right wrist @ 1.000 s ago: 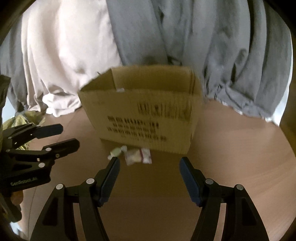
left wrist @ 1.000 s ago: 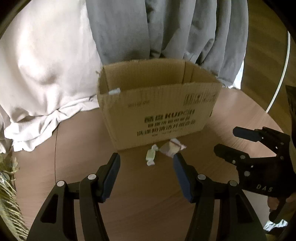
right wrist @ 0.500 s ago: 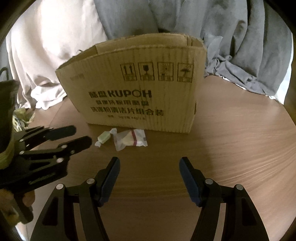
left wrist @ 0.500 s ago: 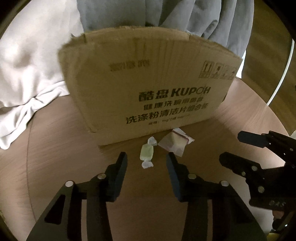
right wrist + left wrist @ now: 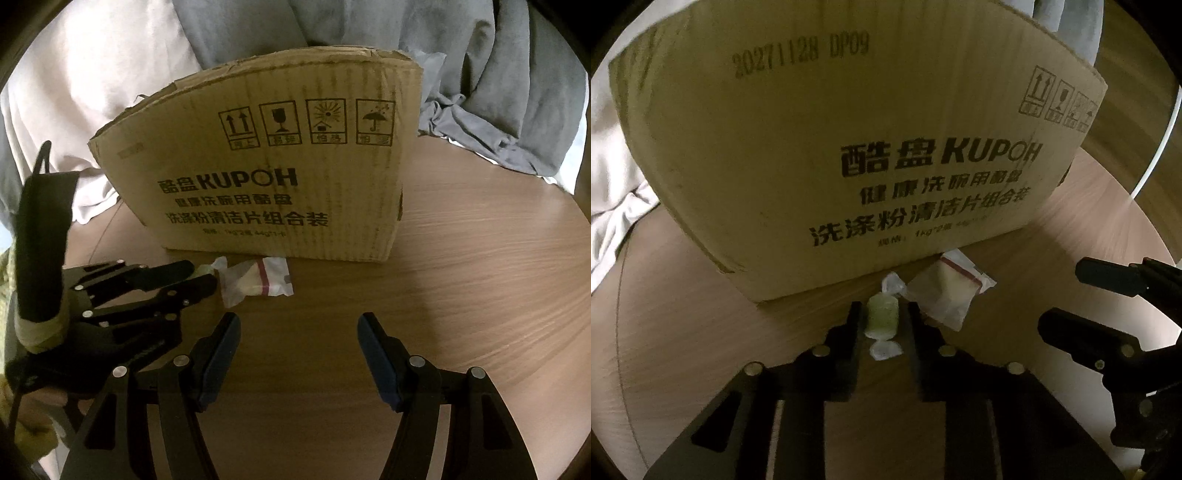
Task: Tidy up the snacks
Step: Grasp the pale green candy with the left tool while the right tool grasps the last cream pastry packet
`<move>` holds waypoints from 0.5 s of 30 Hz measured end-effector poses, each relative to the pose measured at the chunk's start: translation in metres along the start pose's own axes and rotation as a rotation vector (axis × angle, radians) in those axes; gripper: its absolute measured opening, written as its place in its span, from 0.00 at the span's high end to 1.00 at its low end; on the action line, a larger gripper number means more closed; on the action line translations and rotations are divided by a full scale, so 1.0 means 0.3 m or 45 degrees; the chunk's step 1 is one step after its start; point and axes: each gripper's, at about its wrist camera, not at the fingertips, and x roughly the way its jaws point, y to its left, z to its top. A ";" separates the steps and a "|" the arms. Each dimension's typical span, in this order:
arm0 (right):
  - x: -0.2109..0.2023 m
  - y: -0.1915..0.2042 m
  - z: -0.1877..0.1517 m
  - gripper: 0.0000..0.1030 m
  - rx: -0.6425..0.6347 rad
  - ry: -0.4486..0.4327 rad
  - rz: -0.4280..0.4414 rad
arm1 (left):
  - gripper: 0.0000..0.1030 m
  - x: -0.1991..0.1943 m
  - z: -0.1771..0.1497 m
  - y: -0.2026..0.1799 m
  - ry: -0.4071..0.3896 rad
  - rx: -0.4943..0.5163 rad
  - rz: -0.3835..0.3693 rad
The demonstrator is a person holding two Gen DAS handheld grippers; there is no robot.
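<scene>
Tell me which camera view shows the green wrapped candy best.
The left wrist view: the green candy lies whole between the left gripper fingers, in front of the cardboard box. In the right wrist view the left gripper hides nearly all of it; only a pale edge shows.

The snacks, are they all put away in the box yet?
Not yet. Nothing looks done: both snacks lie on the table in front of the cardboard box, whose inside is hidden. In hand: the left gripper has its fingers on either side of the green candy, nearly closed. Left: the clear packet with the red stripe; the right gripper waits open.
</scene>
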 end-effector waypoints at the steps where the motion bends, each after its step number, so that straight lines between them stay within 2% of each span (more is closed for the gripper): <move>1: 0.001 0.000 0.002 0.35 0.001 0.000 0.002 | 0.81 0.000 -0.002 0.001 -0.002 -0.002 -0.004; 7: 0.012 0.009 0.016 0.35 0.008 -0.006 0.038 | 0.81 -0.024 -0.019 0.029 -0.020 -0.030 -0.005; 15: 0.049 0.025 0.046 0.35 0.028 -0.035 0.125 | 0.81 -0.132 -0.076 0.070 -0.073 -0.062 0.065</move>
